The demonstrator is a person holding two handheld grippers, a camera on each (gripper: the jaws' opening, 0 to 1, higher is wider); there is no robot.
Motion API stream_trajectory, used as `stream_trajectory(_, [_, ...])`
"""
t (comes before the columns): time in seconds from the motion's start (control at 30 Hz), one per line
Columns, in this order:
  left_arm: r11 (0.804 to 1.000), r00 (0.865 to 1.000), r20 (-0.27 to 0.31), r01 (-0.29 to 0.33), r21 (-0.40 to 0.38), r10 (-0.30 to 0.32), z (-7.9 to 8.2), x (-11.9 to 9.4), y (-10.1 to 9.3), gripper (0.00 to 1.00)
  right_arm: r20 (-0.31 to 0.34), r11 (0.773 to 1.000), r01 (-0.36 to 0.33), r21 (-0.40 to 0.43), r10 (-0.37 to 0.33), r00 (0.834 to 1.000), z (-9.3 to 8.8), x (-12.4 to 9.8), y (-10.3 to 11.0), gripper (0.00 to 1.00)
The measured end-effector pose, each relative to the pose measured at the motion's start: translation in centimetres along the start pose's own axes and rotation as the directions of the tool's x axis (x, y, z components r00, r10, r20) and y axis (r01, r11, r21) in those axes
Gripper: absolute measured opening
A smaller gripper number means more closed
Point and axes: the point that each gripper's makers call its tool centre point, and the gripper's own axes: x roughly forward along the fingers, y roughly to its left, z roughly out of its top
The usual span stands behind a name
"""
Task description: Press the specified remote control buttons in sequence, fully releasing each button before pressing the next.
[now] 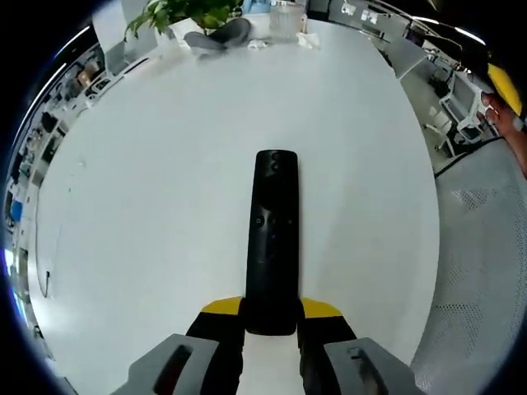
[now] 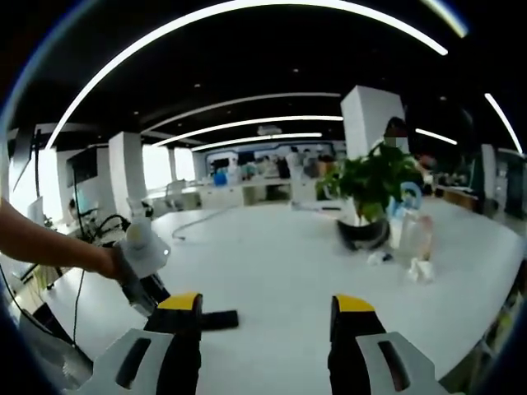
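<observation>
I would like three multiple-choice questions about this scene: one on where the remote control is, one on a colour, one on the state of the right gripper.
1. Where is the remote control?
A. between the left gripper jaws
B. beside the potted plant
C. on a chair

2. What colour is the table?
A. brown
B. white
C. green

3. The right gripper is:
A. shut on the remote
B. shut on a bottle
C. open

Answers: 1 A, its near end sits between the yellow-tipped jaws; 2 B, the top is white; 3 C, the jaws stand apart with nothing between.
</observation>
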Motion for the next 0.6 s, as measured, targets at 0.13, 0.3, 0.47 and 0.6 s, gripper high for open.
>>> stream_trajectory(0.13, [1.0,1.0,-0.004,-0.001,-0.003,0.001,0.3,0.2,0.6,0.23,-0.008,1.0,0.0,-0.002,0.0,1.0,-0.1,0.0,0.0,0.61])
stream_trajectory(0.3, [1.0,1.0,-0.015,0.002,0.005,-0.002,0.5,0.2,1.3,0.23,-0.008,1.0,0.008,0.003,-0.008,1.0,-0.2,0.0,-0.2,0.61])
stream_trajectory(0.47, [1.0,1.0,-0.023,0.004,-0.004,-0.004,0.8,0.4,2.2,0.23,-0.011,1.0,0.01,0.001,-0.01,1.0,-0.2,0.0,-0.2,0.6])
stream_trajectory(0.6, [1.0,0.999,-0.031,0.006,0.006,-0.006,1.2,0.5,3.1,0.23,-0.016,1.0,0.005,-0.008,-0.005,1.0,-0.3,0.1,0.0,0.59])
